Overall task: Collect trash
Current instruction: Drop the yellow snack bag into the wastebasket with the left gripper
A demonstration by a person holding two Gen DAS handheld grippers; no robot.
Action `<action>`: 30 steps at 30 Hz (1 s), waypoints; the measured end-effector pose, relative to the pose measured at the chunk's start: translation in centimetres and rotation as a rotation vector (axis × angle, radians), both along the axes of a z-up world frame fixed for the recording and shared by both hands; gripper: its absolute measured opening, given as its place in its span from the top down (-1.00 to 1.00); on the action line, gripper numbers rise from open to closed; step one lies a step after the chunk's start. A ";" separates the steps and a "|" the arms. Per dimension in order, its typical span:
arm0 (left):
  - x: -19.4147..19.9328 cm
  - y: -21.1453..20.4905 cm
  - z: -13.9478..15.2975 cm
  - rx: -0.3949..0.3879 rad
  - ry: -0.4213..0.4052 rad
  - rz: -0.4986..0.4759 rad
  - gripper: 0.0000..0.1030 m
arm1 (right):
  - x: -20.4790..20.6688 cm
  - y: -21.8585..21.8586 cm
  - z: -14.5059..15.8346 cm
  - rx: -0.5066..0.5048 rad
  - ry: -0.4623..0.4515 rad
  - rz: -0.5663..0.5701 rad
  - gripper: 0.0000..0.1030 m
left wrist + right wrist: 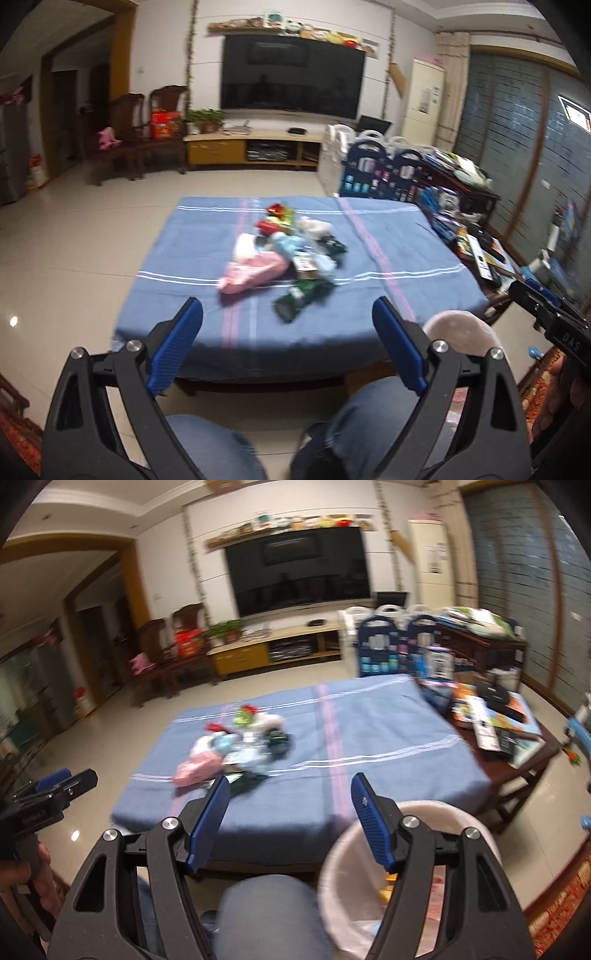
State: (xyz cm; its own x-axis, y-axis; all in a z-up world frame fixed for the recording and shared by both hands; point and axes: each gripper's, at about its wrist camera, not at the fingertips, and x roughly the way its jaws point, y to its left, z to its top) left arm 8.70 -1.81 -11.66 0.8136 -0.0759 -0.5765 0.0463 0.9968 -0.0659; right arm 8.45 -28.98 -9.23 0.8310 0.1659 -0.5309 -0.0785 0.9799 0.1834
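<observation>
- Both views are blurred, so the pile of trash [284, 251] on the blue cloth [207, 243] reads mostly as patches of colour: a pink bag [255, 275] at the pile's near left, a dark green wrapper [301, 297] at its near edge, and red and green bits at its far end. What each piece is cannot be told.
- The pink-lined bin [343, 853] stands on the floor just beside the near right corner of the cloth. The right gripper hides much of it, and the picture's edge cuts off its lower part; in the left wrist view only its rim shows behind the finger.
- The person's knees [373, 417] in jeans sit below the cloth's near edge, partly hidden by both tools.
- The left gripper [288, 339] hangs over the near edge of the cloth, its blue pads [177, 343] wide apart, holding and touching nothing.
- The right gripper [290, 819] hangs above the near edge of the cloth, close to the bin, with its pads likewise spread wide and nothing between them.
</observation>
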 end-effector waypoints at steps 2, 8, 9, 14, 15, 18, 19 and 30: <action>-0.8 1.8 0.6 0.021 -0.016 0.041 -0.81 | 0.2 2.3 0.5 -0.005 -0.012 0.046 -0.30; -1.9 3.5 0.7 0.018 -0.019 0.062 -0.82 | 0.2 6.3 1.0 -0.021 -0.019 0.124 -0.30; -2.0 3.4 0.7 0.023 -0.018 0.057 -0.82 | 0.1 6.5 0.9 -0.023 -0.017 0.128 -0.30; -2.1 3.5 0.4 0.017 -0.019 0.044 -0.82 | -0.1 6.8 0.8 -0.030 -0.011 0.124 -0.30; -2.1 3.5 0.2 0.011 -0.017 0.042 -0.82 | -0.3 6.6 0.7 -0.031 -0.009 0.122 -0.30; -1.9 3.1 -0.1 0.009 -0.012 0.035 -0.82 | -0.5 6.3 0.6 -0.032 -0.006 0.114 -0.30; -1.9 2.9 -0.2 0.009 -0.010 0.032 -0.82 | -0.5 6.3 0.5 -0.034 -0.006 0.112 -0.30; -1.7 2.7 -0.6 0.012 0.003 0.018 -0.82 | -0.7 6.5 0.2 -0.036 -0.001 0.117 -0.30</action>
